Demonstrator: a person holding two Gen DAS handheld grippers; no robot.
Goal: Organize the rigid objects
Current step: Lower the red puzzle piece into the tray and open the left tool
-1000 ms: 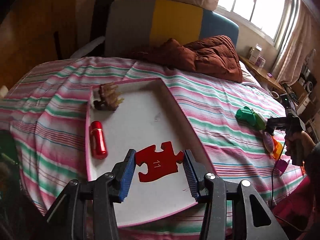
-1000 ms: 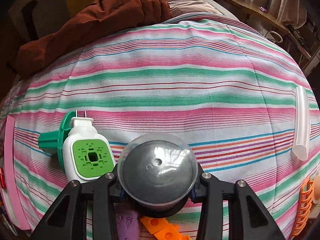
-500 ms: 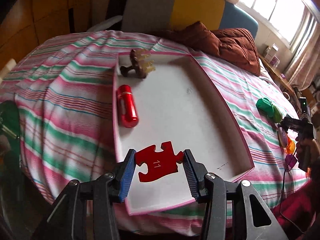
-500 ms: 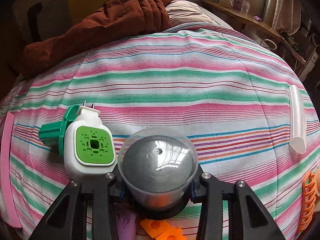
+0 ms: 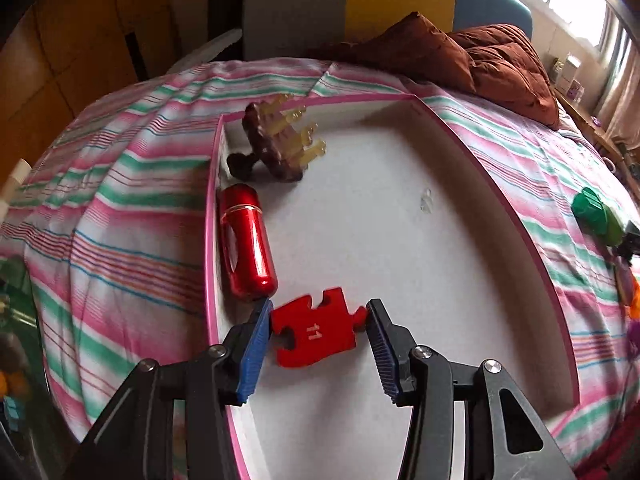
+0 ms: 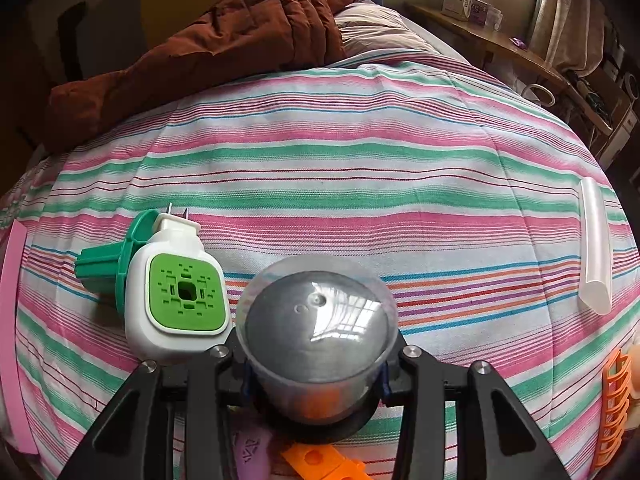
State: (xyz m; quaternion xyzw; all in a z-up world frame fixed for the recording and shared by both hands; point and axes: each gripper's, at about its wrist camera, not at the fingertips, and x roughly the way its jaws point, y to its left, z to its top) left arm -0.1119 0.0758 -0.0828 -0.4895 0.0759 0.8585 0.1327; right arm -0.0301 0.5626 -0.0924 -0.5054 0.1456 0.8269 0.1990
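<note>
A red puzzle piece (image 5: 316,334) marked 11 is pinched between the blue pads of my left gripper (image 5: 319,306). It hangs low over the white, pink-rimmed tray (image 5: 400,220), just in front of a red metal cylinder (image 5: 248,244) that lies along the tray's left wall. A brown comb-like brush (image 5: 280,144) rests in the tray's far left corner. My right gripper (image 6: 316,368) is shut on a clear domed cup (image 6: 316,332) with a grey inside, held above the striped bedspread. A white and green plug-in device (image 6: 176,300) lies just left of the cup.
A brown quilt (image 6: 220,44) is heaped at the head of the bed. A white tube (image 6: 596,248) and an orange ribbed part (image 6: 612,404) lie at the right. Orange (image 6: 316,460) and purple (image 6: 252,456) pieces lie under the right gripper. The tray's pink edge (image 6: 12,320) shows at far left.
My left gripper has sunk toward the tray's near left side with the puzzle piece, ending close to the red cylinder. The right gripper with the cup has hardly moved.
</note>
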